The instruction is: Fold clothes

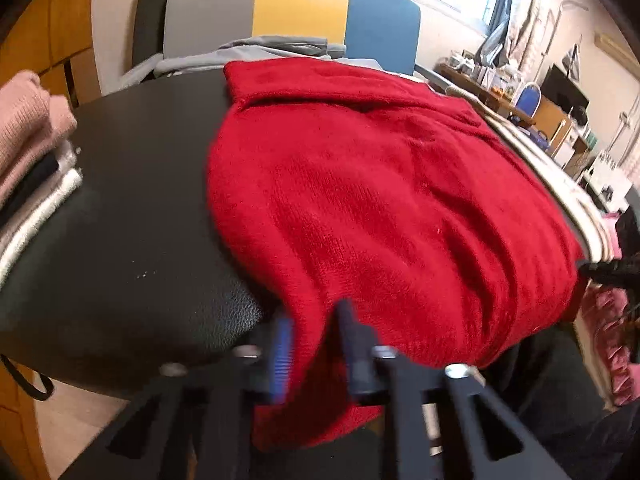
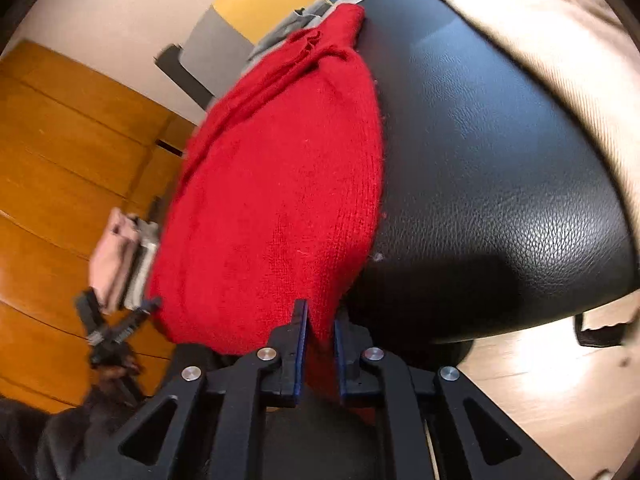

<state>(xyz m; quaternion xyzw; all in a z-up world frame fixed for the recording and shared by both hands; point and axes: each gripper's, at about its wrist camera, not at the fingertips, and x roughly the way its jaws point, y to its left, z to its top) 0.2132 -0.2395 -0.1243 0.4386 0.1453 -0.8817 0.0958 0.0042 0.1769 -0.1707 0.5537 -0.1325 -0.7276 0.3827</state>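
Red sweater lies spread on the black leather surface, its near hem hanging over the edge. Left claw and right claw each pinch that hem, jaws narrow.

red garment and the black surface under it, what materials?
Red sweater: knitted, probably wool or acrylic; visible stitch rows and a fuzzy nap. Black tabletop: looks like leather or faux leather; pebbled grain with a soft sheen. Can't tell which from looks alone.
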